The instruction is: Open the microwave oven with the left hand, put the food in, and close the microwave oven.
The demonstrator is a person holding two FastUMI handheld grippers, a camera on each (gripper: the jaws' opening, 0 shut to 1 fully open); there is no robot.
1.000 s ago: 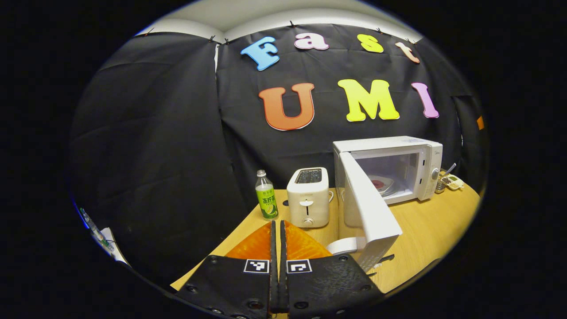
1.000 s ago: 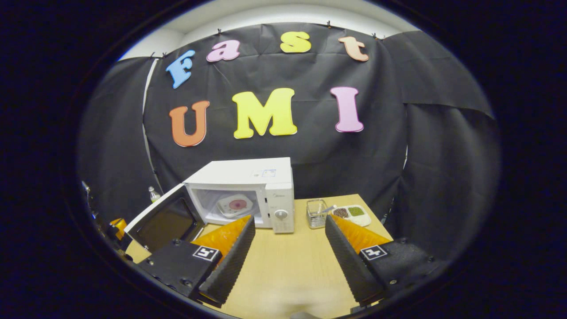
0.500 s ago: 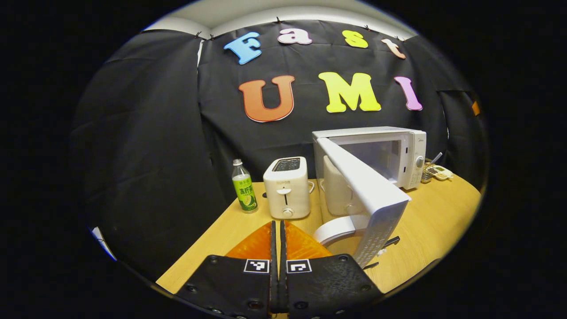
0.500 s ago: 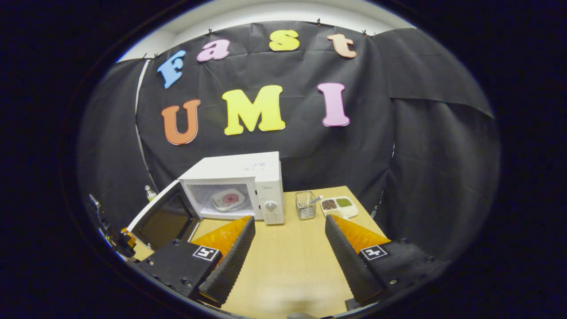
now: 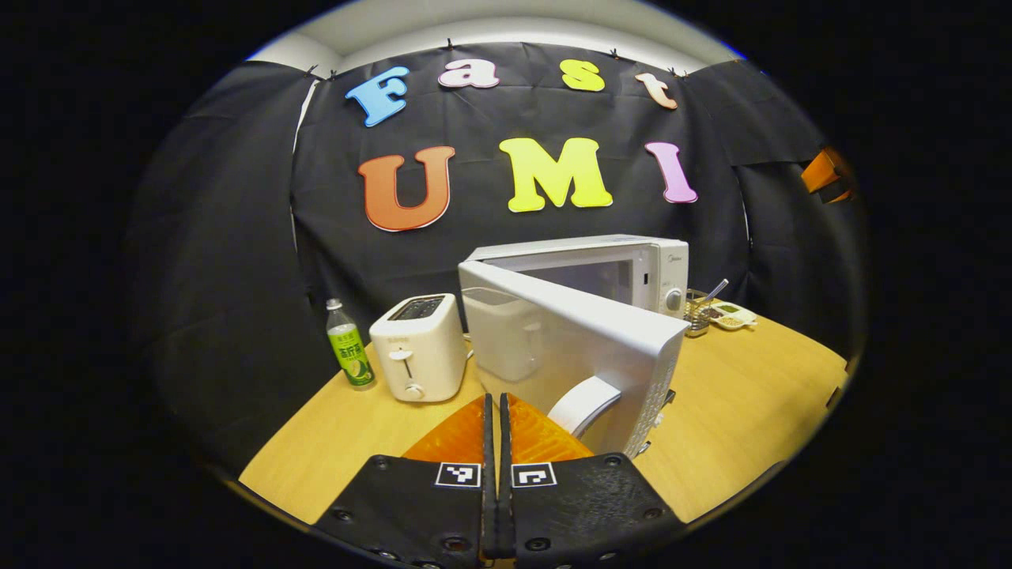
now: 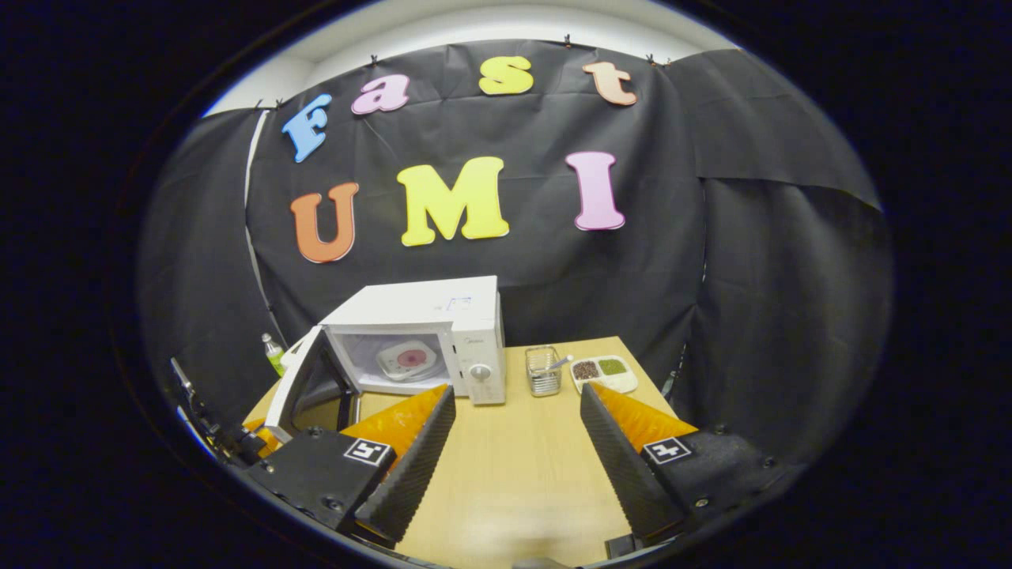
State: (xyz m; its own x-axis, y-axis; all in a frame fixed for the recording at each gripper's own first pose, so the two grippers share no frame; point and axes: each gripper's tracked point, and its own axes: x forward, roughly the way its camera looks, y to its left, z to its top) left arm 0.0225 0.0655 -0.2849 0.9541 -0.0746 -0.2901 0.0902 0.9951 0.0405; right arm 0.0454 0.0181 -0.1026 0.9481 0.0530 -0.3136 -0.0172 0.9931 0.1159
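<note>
The microwave oven (image 5: 624,265) stands toward the back of the wooden table (image 5: 743,411), and its door (image 5: 569,348) stands partly open, hinged at the oven's left edge and swung out toward the front of the table. In the right gripper view a plate of food (image 6: 409,359) lies inside the cavity, so the loading step appears done and the closing step is judged to be the one in hand. The left gripper (image 5: 496,411) has its fingers pressed together with nothing between them; it sits just in front of the door's outer face, low and toward the free edge, with the curved door handle (image 5: 583,403) immediately to its right. Whether the fingertips touch the door panel cannot be told. The door's long axis runs from the hinge, up and to the left in the left gripper view, to the free edge at lower right, so the panel lies obliquely across the gripper's line of travel. A push forward and to the right, toward the oven's control side, is judged to be what swings it shut. The right gripper (image 6: 514,442) is spread wide and empty, low over bare table in front of the oven and to the right of the door, well apart from it. The left gripper is plainly the nearer to the door. A toaster (image 5: 417,348) and a bottle (image 5: 348,356) stand to the left of the oven, away from the door's arc.
</note>
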